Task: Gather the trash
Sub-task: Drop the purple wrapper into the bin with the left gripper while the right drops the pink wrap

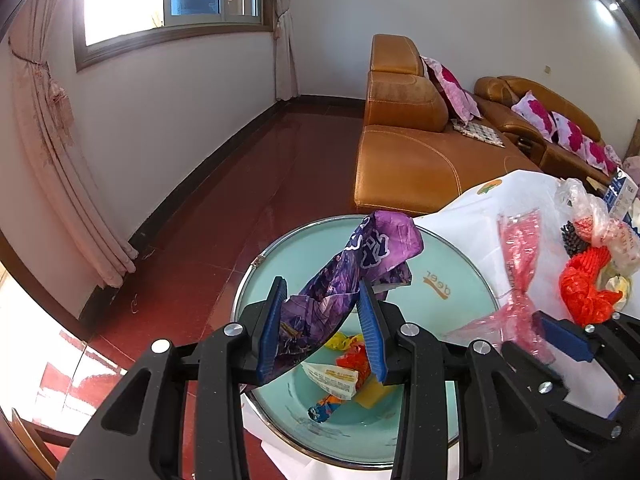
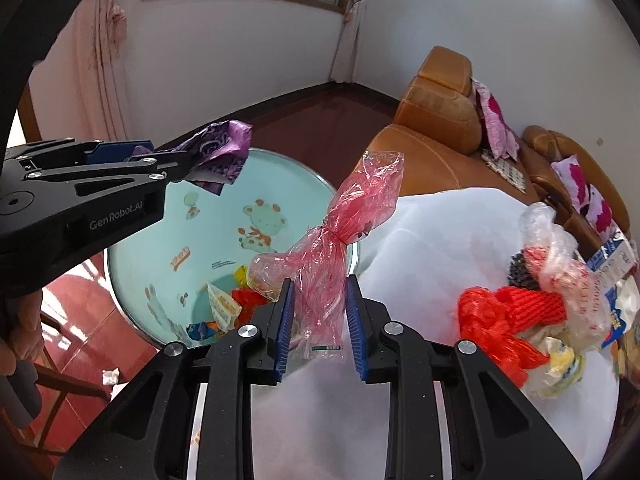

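My left gripper (image 1: 324, 324) is closed on a crumpled purple wrapper (image 1: 352, 268), pads pressed into its lower end; the wrapper's long axis runs away from the pads, up and to the right in my left view, its free end flared above the pale green basin (image 1: 436, 304). The basin sits low beside the white-covered surface (image 2: 420, 240) and holds small scraps: a yellow piece, an orange-red piece, a white packet (image 1: 332, 380), a blue candy wrapper (image 1: 322, 408). My right gripper (image 2: 320, 320) has a twisted pink plastic bag (image 2: 344, 232) between its pads. The bag stands nearly upright, long axis pointing away from the gripper, knotted at mid-length, its open end spread at the top over the basin's near rim. The pads look slightly off the film; I cannot tell whether they press on it. On the surface to the right lie red mesh netting (image 2: 504, 312) and a clear crinkled bag (image 2: 560, 256), well apart from both grippers. An orange sofa (image 1: 408, 160) stands behind.
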### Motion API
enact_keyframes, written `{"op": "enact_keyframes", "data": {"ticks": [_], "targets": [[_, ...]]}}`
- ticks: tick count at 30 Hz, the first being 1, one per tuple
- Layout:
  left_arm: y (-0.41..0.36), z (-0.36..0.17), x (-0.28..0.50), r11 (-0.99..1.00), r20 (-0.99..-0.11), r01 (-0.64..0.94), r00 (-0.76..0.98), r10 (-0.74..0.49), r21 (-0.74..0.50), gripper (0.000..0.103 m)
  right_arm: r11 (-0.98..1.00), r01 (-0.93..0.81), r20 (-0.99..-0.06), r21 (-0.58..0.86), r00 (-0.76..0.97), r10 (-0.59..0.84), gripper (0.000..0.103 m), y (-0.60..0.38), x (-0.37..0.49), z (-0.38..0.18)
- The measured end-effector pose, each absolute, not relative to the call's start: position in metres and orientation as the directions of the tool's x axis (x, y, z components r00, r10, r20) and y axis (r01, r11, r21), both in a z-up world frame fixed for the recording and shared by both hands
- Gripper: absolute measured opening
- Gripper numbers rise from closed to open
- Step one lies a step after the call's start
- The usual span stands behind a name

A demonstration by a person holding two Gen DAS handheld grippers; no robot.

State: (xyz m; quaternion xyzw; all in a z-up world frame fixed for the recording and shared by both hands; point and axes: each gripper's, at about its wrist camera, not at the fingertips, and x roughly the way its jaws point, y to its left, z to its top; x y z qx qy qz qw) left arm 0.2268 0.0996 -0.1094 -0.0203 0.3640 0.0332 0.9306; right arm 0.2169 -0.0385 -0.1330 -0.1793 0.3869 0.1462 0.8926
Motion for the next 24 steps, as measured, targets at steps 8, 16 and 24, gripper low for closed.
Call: {"op": "enact_keyframes", "data": {"ticks": [8, 16, 24], "targets": [[0.100, -0.110, 0.229, 0.997, -0.682, -0.072, 0.730, 0.045, -0.012, 0.036, 0.902, -0.397, -0.731, -0.167, 0.664, 0.157, 0.050, -0.044, 0.219, -0.130], [0.089, -0.110, 0.231, 0.999, -0.681, -0.050, 0.731, 0.032, -0.007, 0.036, 0.939, -0.321, -0.714, -0.121, 0.685, 0.142, 0.050, -0.073, 0.207, -0.113], [0.079, -0.116, 0.235, 0.998, -0.689, -0.035, 0.722, 0.057, 0.046, 0.054, 0.968, -0.242, -0.691, -0.061, 0.710, 0.134, 0.050, -0.107, 0.192, -0.098]]}}
